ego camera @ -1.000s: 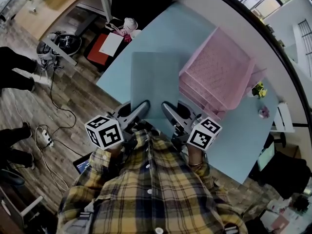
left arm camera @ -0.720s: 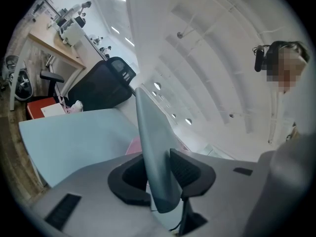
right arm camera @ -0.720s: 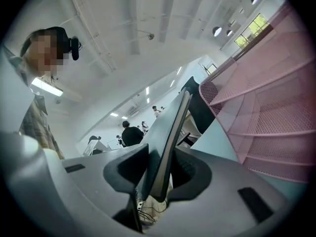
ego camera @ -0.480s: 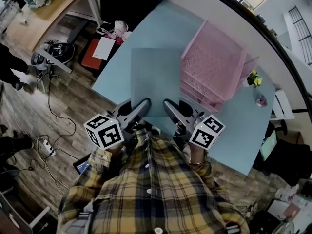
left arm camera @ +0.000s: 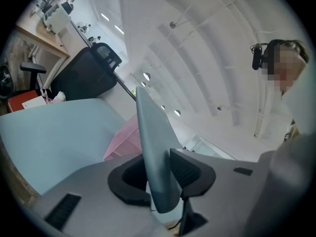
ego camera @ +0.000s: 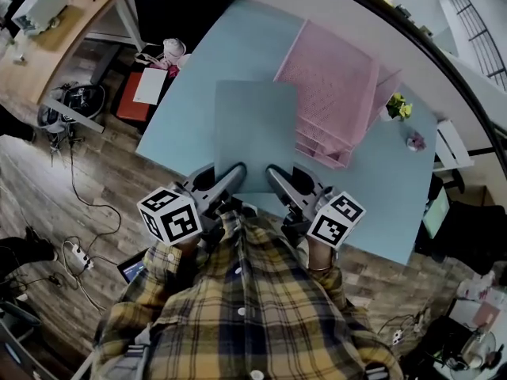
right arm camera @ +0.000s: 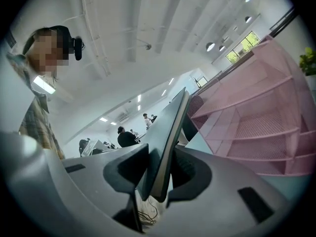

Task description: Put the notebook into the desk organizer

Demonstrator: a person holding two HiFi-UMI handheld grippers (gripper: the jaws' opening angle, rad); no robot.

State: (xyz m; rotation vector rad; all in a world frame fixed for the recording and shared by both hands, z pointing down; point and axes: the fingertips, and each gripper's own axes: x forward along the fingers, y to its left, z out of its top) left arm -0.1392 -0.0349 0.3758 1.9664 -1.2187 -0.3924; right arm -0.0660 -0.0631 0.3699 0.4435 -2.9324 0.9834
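Since a second ago the notebook (ego camera: 253, 133) has swung right: its far right corner now overlaps the left edge of the pink desk organizer (ego camera: 337, 77) in the head view, where before the two only met.

I have the left gripper (ego camera: 236, 169) and the right gripper (ego camera: 271, 171) each pinching the notebook's near edge side by side, pads pressed on both covers, close in front of my shirt at the table's (ego camera: 190, 125) near edge. The notebook lies broad and roughly flat over the table's middle, outside the organizer. The organizer stands toward the far right corner, its open tiers facing the near edge, just right of the notebook. Bare table runs along the notebook's left side to the left edge, beyond its far edge, and in front of the tiers.
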